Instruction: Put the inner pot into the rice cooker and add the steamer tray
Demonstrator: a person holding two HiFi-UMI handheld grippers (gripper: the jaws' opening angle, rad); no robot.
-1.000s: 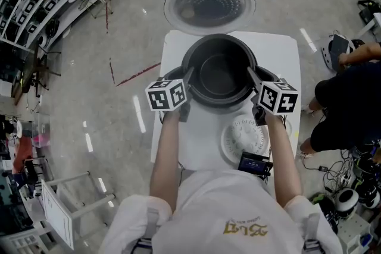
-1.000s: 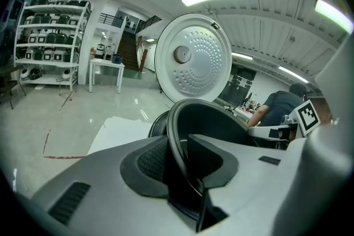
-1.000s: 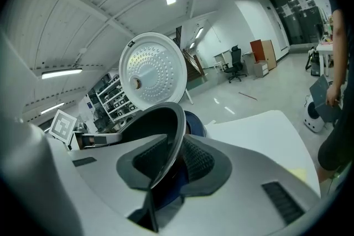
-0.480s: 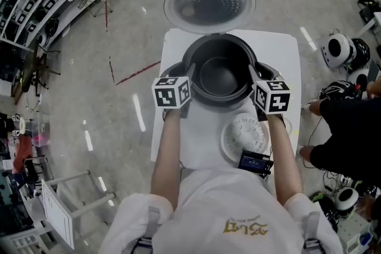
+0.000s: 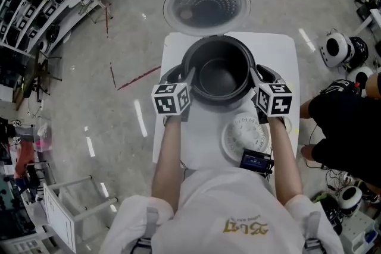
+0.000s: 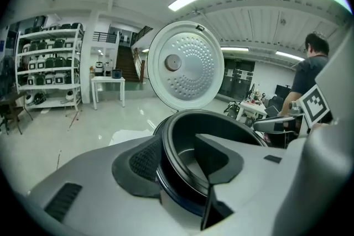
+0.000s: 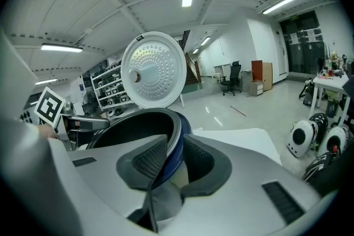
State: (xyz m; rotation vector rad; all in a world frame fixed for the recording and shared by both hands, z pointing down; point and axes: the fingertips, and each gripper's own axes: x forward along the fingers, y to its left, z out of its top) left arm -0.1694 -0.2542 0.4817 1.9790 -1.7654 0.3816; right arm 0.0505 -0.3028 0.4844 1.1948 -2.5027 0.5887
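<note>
Lopsided pot: your right tool [image 7: 168, 160] looks clamped on the rim while the left one has let go. Pull or lift from here and you could tip the dark round metal inner pot [image 5: 219, 75] or drag it crooked in the black rice cooker [image 5: 169, 74].

Snagged jaw: one jaw of each tool sits inside the pot wall, so backing straight out sideways would likely hook the rim. Go up first, I'd say.

Tray knock: the white round perforated plastic steamer tray [image 5: 243, 138] lies right below your right wrist, toward the near right corner of the white surface [image 5: 196, 146]. A careless pull-back could shove it to the edge.

Pot: down in the cooker body, at the middle of the far half of the surface. The round white lid [image 5: 206, 2] stands open behind it. Can't tell if the pot is fully seated; some bluish wall shows under the rim.

Left tool [image 6: 180, 163]: jaws have just been opening. They're wide apart now with the left rim between them, pads clear of it.

Right tool: jaws just eased open a hair, but the pads look pressed on the right rim, one inside and one outside.
</note>
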